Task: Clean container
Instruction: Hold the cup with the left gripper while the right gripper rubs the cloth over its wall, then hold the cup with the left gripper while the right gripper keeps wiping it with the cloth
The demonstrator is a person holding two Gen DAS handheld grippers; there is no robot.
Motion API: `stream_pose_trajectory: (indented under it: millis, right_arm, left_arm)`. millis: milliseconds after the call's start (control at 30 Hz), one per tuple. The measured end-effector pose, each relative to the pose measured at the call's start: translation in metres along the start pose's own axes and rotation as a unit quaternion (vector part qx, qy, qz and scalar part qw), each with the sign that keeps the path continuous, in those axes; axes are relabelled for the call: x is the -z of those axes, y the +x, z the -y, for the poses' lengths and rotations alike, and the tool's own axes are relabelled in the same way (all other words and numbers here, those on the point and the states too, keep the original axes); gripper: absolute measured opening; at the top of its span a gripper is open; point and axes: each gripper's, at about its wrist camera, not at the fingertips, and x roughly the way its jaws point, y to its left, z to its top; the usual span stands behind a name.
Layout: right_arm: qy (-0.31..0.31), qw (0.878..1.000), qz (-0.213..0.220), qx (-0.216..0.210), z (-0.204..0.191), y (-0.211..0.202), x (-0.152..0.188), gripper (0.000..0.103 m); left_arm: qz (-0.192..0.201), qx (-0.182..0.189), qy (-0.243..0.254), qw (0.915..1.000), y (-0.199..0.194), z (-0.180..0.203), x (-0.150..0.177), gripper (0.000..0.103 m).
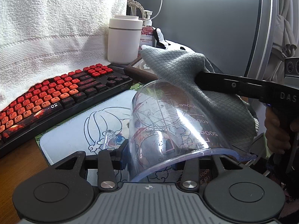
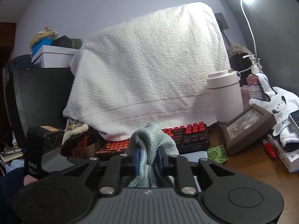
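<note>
Cup (image 1: 168, 123): one, clear, tipped on its side over the mat (image 1: 74, 130), rim toward the camera | left gripper (image 1: 166, 158) jaws closed on its wall | right gripper (image 2: 147, 160) jaws pinched one cloth (image 2: 149, 140), draped on the cup's upper side | keyboard (image 1: 56, 97) near, left.

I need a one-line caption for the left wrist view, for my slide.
Left gripper holds a tilted clear measuring cup while the right gripper drapes a grey cloth over it.
</note>
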Motion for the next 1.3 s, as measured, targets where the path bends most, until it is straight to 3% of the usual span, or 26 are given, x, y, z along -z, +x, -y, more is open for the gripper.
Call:
stream_pose_trajectory:
  millis: [300, 600, 800, 900, 1167, 1300]
  right_arm:
    - [0.005, 1.000, 0.000, 0.013, -0.006, 0.000, 0.001, 0.018]
    - [-0.022, 0.998, -0.003, -0.056, -0.041, -0.002, 0.005, 0.018]
    - [-0.032, 0.997, -0.006, -0.070, -0.045, -0.004, 0.006, 0.018]
    - [-0.017, 0.998, -0.007, -0.062, -0.034, -0.003, 0.004, 0.018]
    - [0.024, 1.000, -0.001, 0.007, 0.004, 0.000, 0.001, 0.018]
    - [0.037, 0.999, 0.000, 0.010, 0.007, 0.002, 0.000, 0.018]
  left_arm:
    - [0.000, 0.001, -0.001, 1.0000, 0.000, 0.000, 0.000, 0.041]
    - [0.000, 0.001, -0.002, 1.0000, 0.000, 0.000, 0.000, 0.041]
    - [0.000, 0.001, -0.001, 1.0000, 0.000, 0.000, 0.000, 0.041]
    - [0.000, 0.001, -0.001, 1.0000, 0.000, 0.000, 0.000, 0.041]
    - [0.000, 0.000, -0.001, 1.0000, 0.000, 0.000, 0.000, 0.041]
    - [0.000, 0.001, -0.002, 1.0000, 0.000, 0.000, 0.000, 0.041]
